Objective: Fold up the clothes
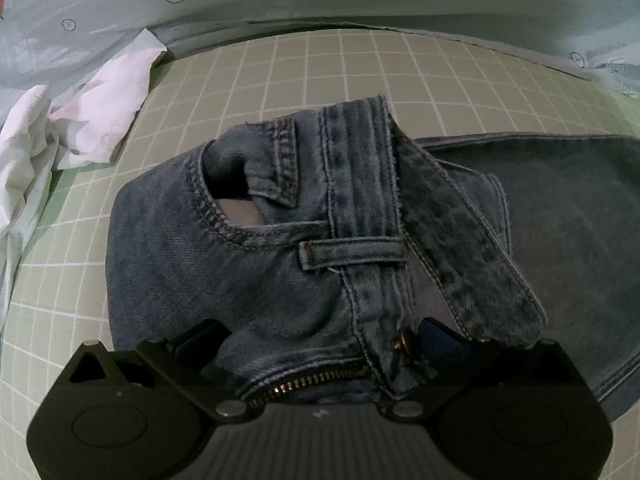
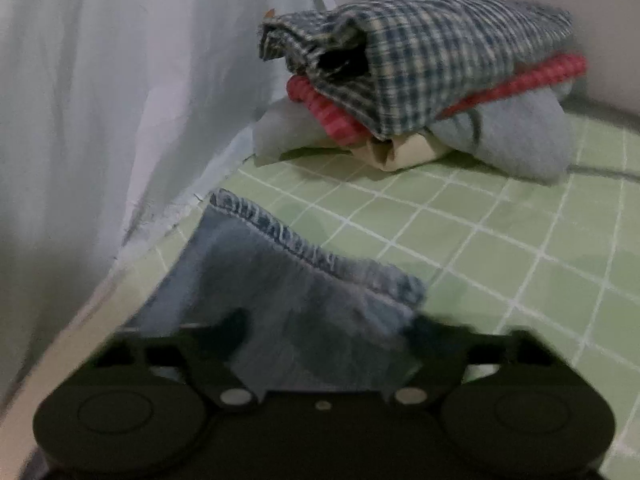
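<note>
Spanning the jeans (image 1: 256, 280), left gripper (image 1: 320, 340) straddled the waistband; right gripper (image 2: 324, 332) straddled the hem (image 2: 316, 256); both jaws apart.

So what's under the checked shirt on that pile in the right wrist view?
Under the checked shirt lie a red knit piece, then pale blue, white and cream garments on the green grid sheet. The shirt covers how they are folded.

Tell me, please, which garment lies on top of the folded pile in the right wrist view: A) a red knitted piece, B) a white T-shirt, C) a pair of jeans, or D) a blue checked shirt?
D: the blue checked shirt lies uppermost on the pile, with the red knitted piece showing beneath it.
</note>
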